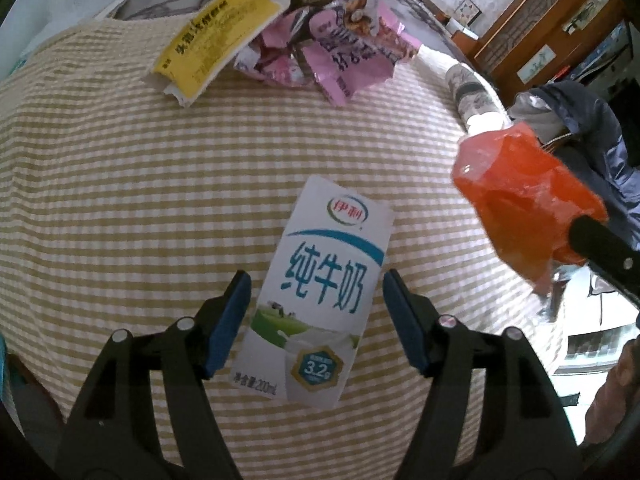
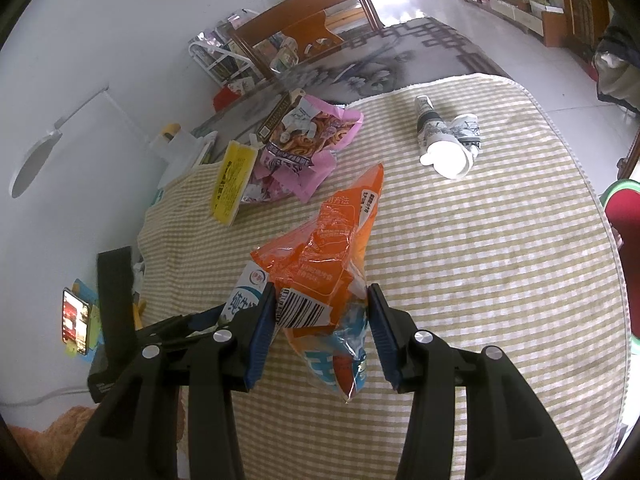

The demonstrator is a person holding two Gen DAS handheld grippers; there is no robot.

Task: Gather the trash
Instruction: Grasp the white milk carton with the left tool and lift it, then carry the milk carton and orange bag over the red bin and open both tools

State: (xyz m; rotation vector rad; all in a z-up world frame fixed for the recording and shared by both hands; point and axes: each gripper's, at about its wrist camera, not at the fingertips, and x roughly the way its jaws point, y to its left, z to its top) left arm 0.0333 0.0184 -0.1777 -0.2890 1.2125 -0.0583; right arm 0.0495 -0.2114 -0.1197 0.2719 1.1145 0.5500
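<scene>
White milk carton (image 1: 316, 296) lies between left gripper's (image 1: 316, 304) parted pads — untouched.

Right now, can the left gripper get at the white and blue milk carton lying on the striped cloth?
Probably yes. The left gripper is open with its fingers either side of the milk carton, and nothing lies between them.

cloth (image 1: 160, 200): woven, matt | carton (image 1: 316, 292): glossy card | orange bag (image 2: 320, 264): crinkly plastic

On the tablecloth (image 1: 120, 200), the milk carton (image 1: 316, 292) lies nearer than the wrapper pile (image 1: 332, 48).
</scene>
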